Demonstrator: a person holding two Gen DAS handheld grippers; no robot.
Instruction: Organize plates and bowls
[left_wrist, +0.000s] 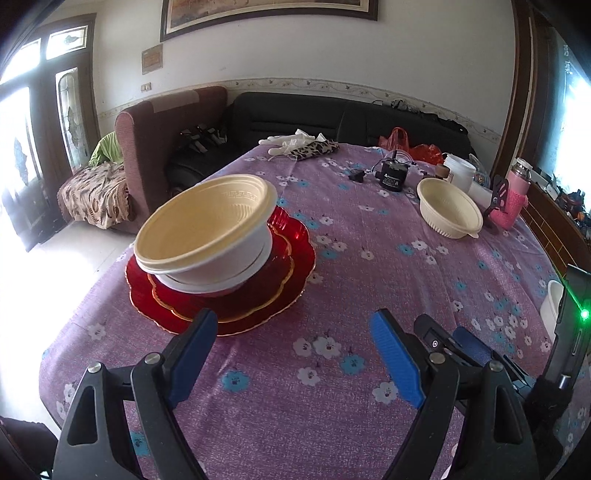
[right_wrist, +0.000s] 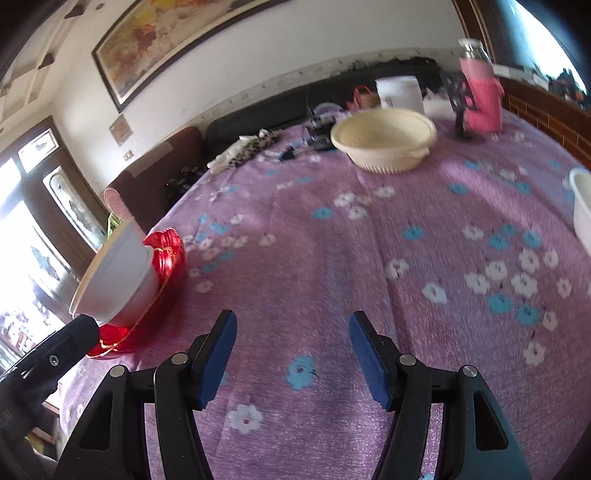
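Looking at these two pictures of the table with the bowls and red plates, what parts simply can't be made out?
- Red plates: left wrist view, the stacked bowls cover their middle; how many plates is unclear.
- White container: right wrist view, cut off by the right edge.
- Clutter behind the lone cream bowl: right wrist view, motion-blurred.
- Label on the black device: left wrist view, too small to read.

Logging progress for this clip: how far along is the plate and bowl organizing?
Done: stacked bowls sit on the red plates. In hand: nothing; left gripper and right gripper are open. Left: the cream bowl stands apart.
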